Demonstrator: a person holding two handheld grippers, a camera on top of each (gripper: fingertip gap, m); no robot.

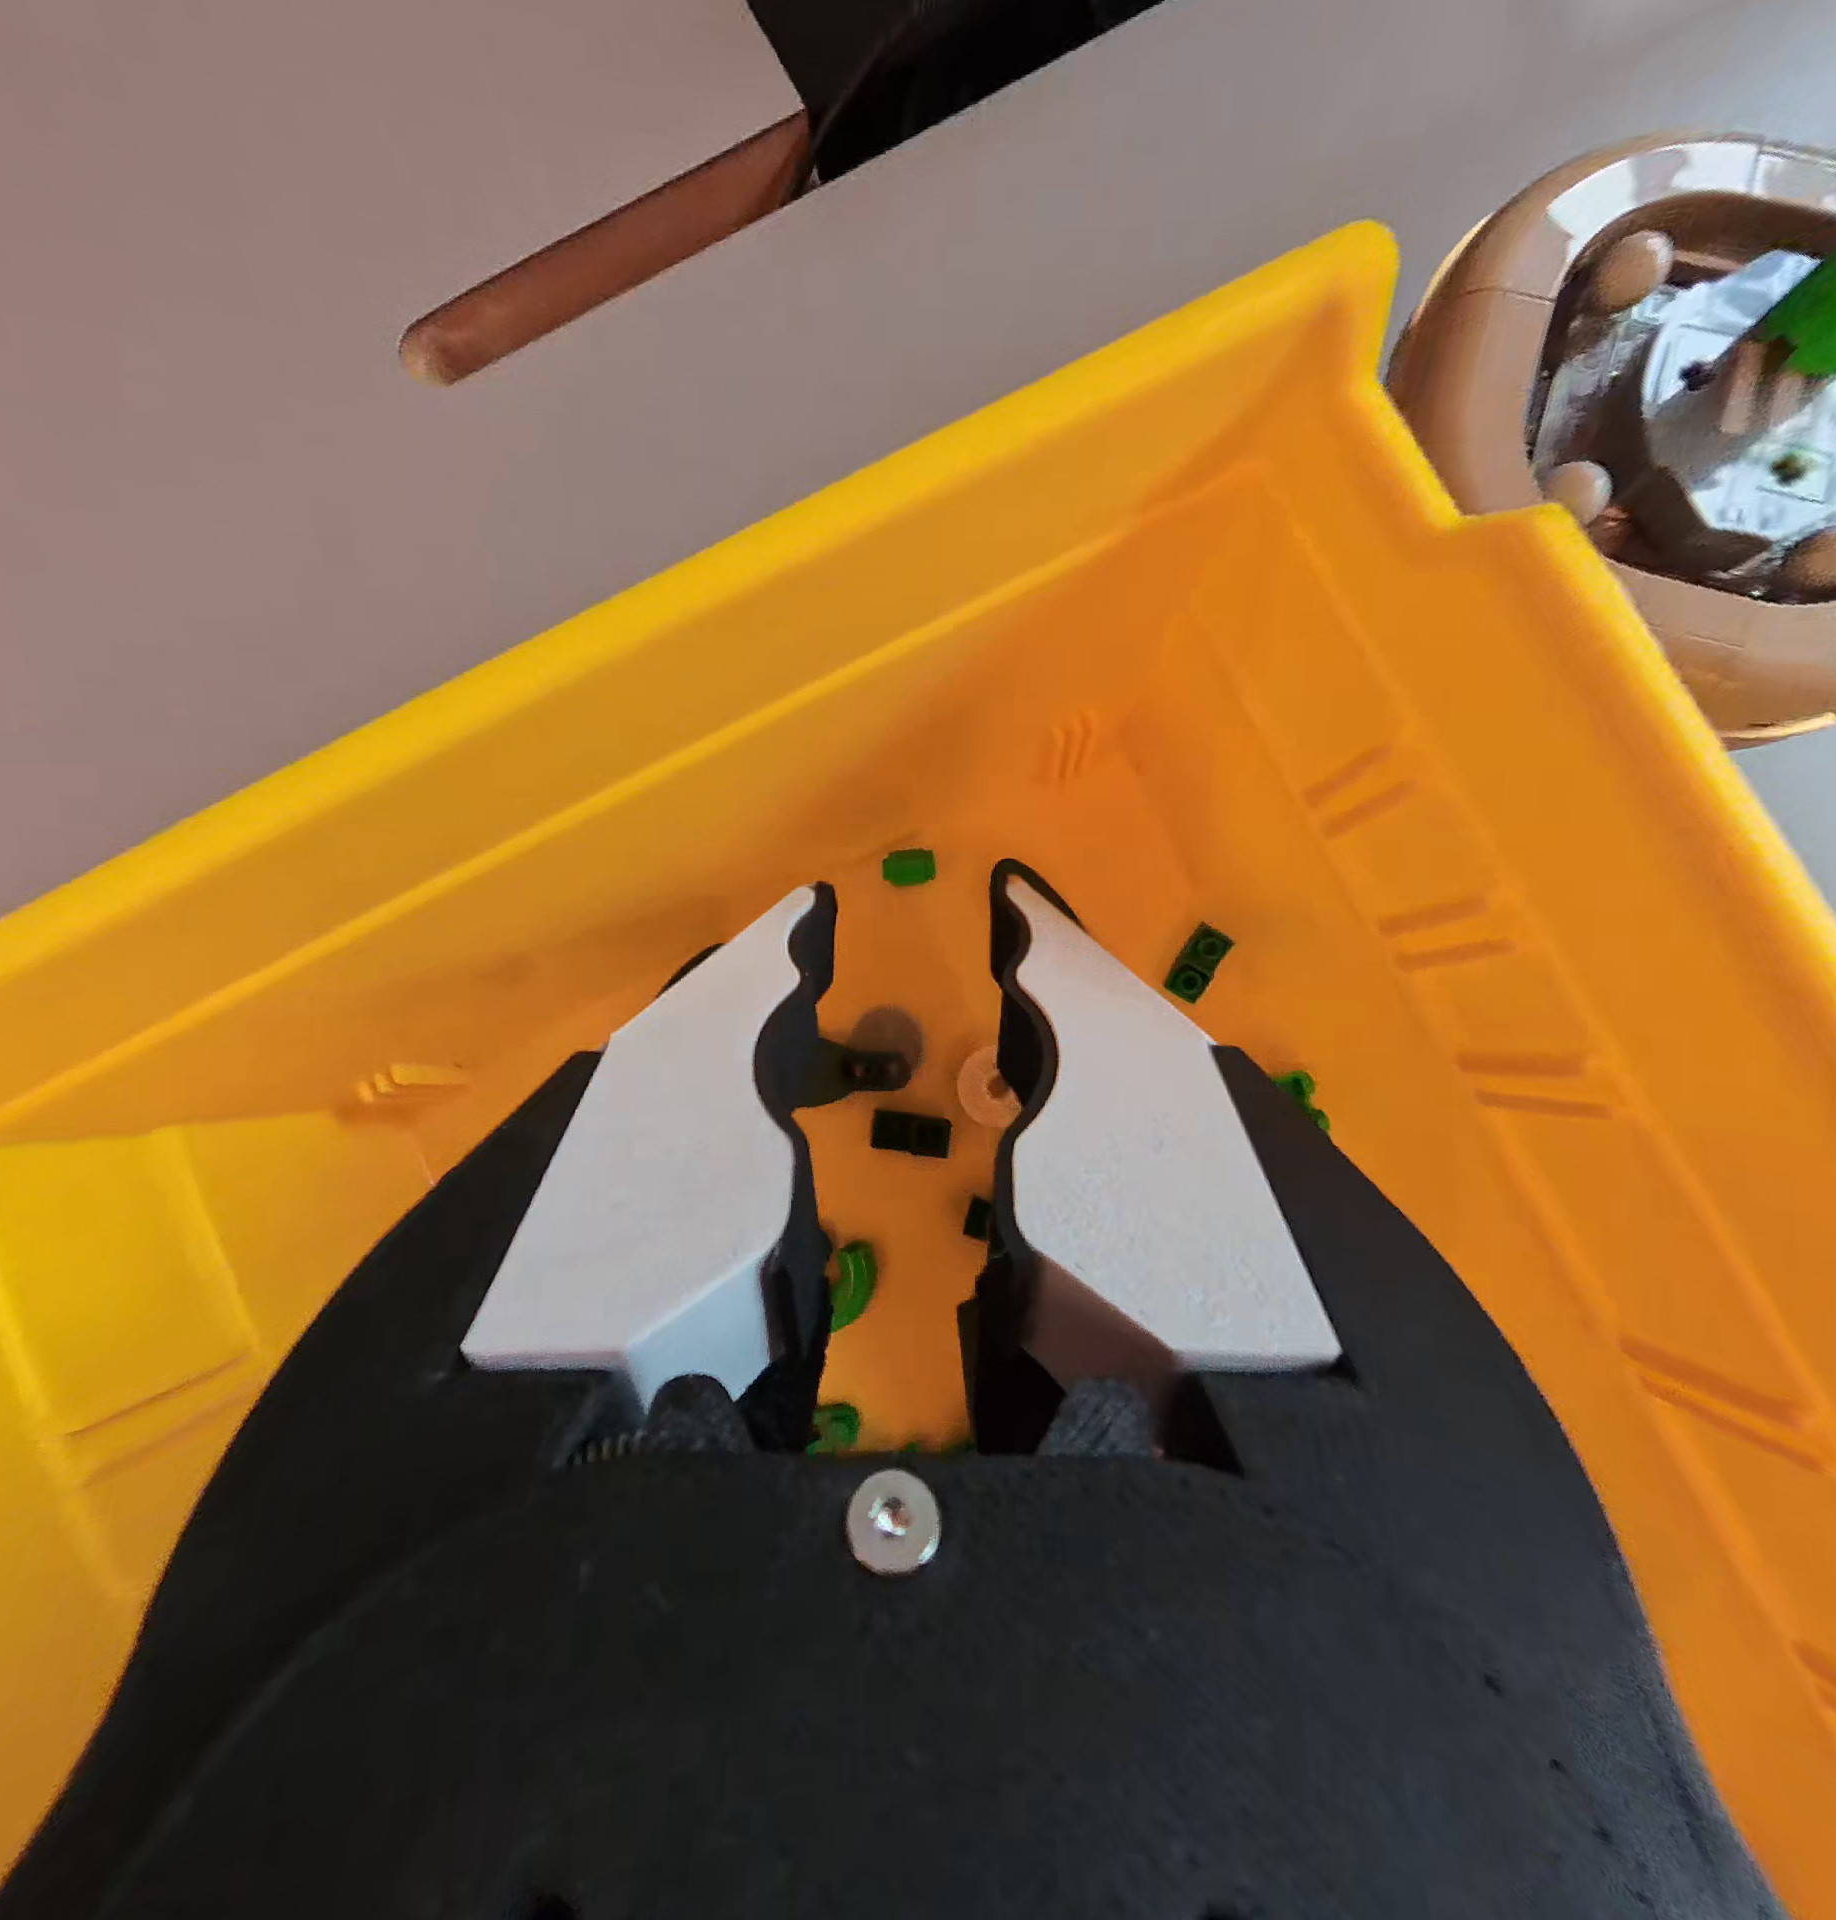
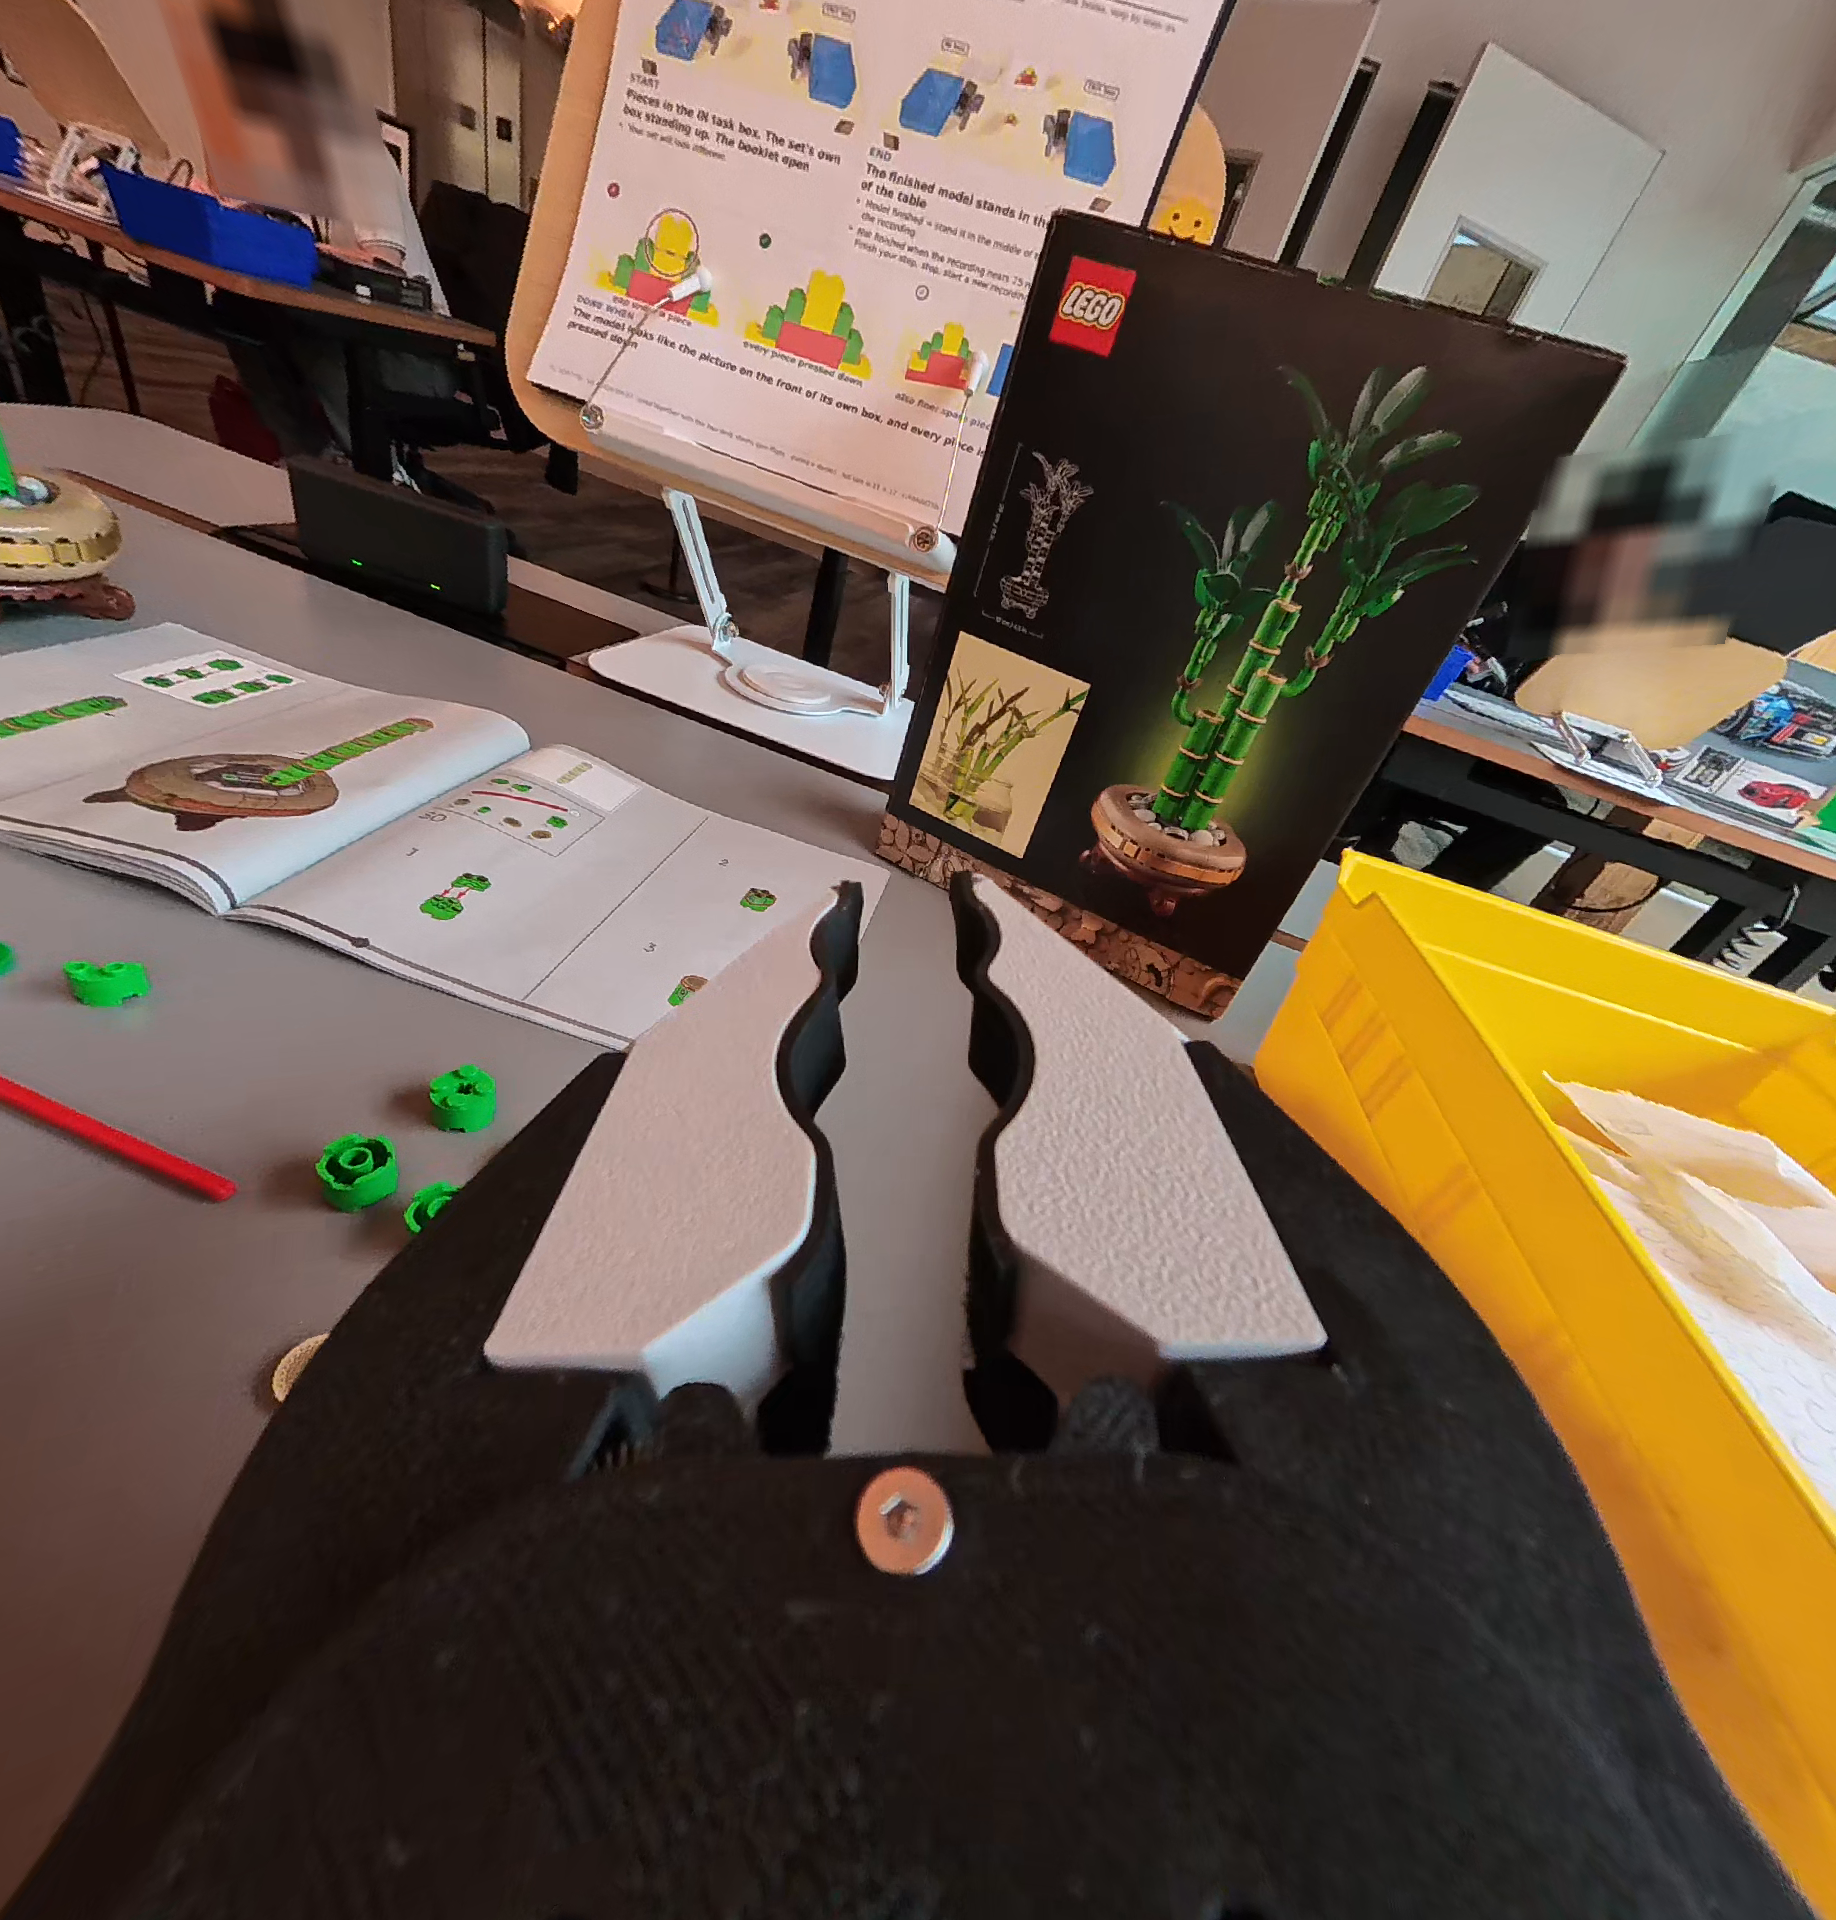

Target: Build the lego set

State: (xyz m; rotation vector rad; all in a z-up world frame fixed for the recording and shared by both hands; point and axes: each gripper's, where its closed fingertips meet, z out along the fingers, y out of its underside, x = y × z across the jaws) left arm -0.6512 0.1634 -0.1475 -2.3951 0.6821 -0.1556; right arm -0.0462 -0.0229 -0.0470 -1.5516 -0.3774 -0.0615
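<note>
My left gripper (image 1: 909, 894) is open and empty, reaching down inside a yellow bin (image 1: 685, 665). On the bin floor between and around its fingers lie small pieces: a green brick (image 1: 909, 865), a green plate (image 1: 1198, 961), black pieces (image 1: 909, 1132), a tan round piece (image 1: 987, 1086). The tan pot base of the model (image 1: 1496, 332) with a green stalk (image 1: 1828, 301) stands past the bin's corner. My right gripper (image 2: 903, 914) is open and empty above the grey table (image 2: 166, 1351). Green round bricks (image 2: 356, 1171) and a red rod (image 2: 93, 1132) lie to its left.
An open instruction booklet (image 2: 374, 821) lies on the table. The set's box (image 2: 1246, 613) stands behind it, with a sheet on a white stand (image 2: 789, 260). A yellow bin (image 2: 1465, 1091) holding white paper bags is at right. The model's pot (image 2: 31, 540) stands far left. Some 65 centimetres of space lies between my two pairs of fingers. About 4 centimetres separates my left fingertips from the tan round piece (image 1: 987, 1086).
</note>
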